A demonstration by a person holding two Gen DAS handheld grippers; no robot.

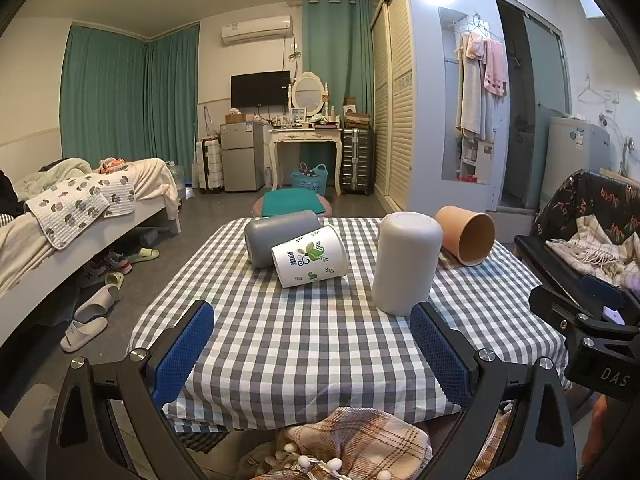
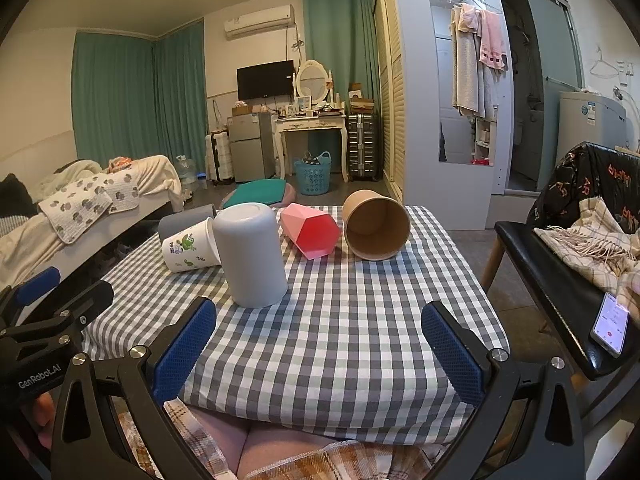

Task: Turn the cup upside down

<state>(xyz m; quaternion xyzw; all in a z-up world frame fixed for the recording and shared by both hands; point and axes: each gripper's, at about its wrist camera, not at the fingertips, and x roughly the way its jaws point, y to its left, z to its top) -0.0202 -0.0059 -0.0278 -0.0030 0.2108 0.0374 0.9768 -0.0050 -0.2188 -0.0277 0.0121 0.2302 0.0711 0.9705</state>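
Observation:
A pale grey cup (image 1: 406,262) stands upside down on the checked tablecloth (image 1: 312,340); it also shows in the right wrist view (image 2: 252,254). Other cups lie on their sides: a white leaf-print cup (image 1: 310,256), a dark grey cup (image 1: 280,236), a brown paper cup (image 1: 468,240) and a pink faceted cup (image 2: 310,230). My left gripper (image 1: 312,320) is open and empty at the table's near edge, the upside-down cup just beyond its right finger. My right gripper (image 2: 318,320) is open and empty, the cup beyond its left finger.
A black chair (image 2: 560,280) with a blanket and a phone (image 2: 610,330) stands right of the table. A bed (image 1: 60,220) is on the left, slippers (image 1: 86,330) on the floor. A plaid cloth (image 1: 360,444) lies below the table's near edge.

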